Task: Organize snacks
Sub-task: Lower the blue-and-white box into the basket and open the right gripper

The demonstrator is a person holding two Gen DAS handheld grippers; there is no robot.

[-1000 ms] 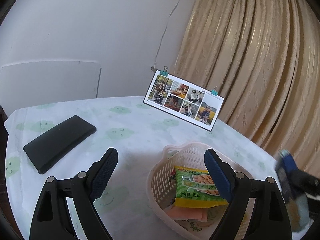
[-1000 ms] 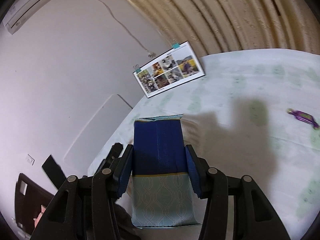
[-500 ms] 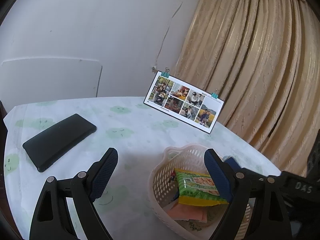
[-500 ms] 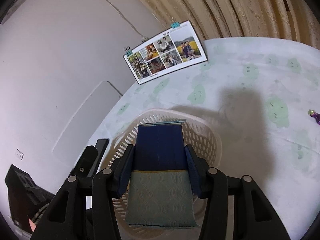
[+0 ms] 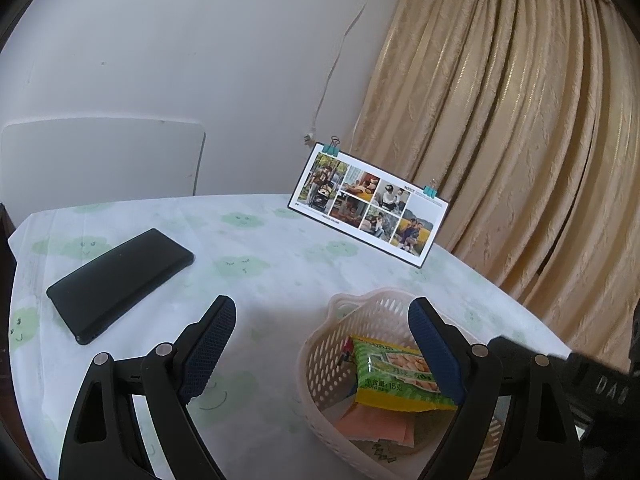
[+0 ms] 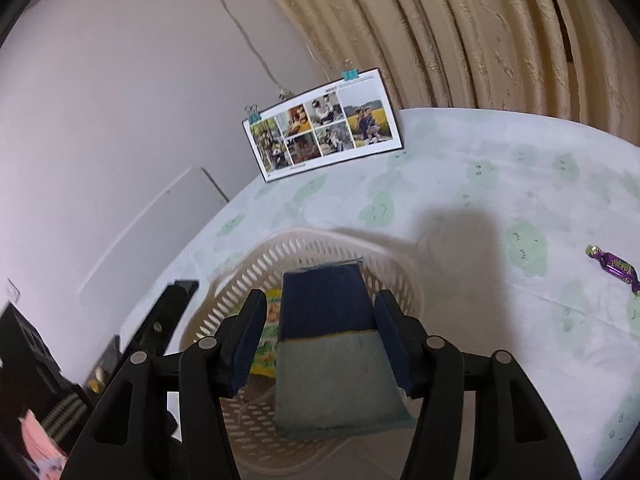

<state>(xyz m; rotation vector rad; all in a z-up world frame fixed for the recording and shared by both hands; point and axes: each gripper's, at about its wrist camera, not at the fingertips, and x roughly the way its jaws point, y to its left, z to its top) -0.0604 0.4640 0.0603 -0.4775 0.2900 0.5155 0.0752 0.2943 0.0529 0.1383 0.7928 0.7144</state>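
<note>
A: So, the left view?
B: The left claw (image 5: 320,322) is spread wide, holding nothing, above the worktop (image 5: 280,264). The basket (image 5: 320,364) sits under its right finger, with a green bag (image 5: 384,376) and a pink packet (image 5: 376,426) inside. A black case (image 5: 120,282) lies well to the left; a photo card (image 5: 370,204) stands at the far edge.

A: And the right view?
B: The right claw (image 6: 320,322) has its fingers just parted beside a blue pouch (image 6: 332,344), which is over the basket (image 6: 320,246). I can't tell whether the pads touch it. A purple candy (image 6: 614,268) lies well apart, on the cloth at the right.
</note>
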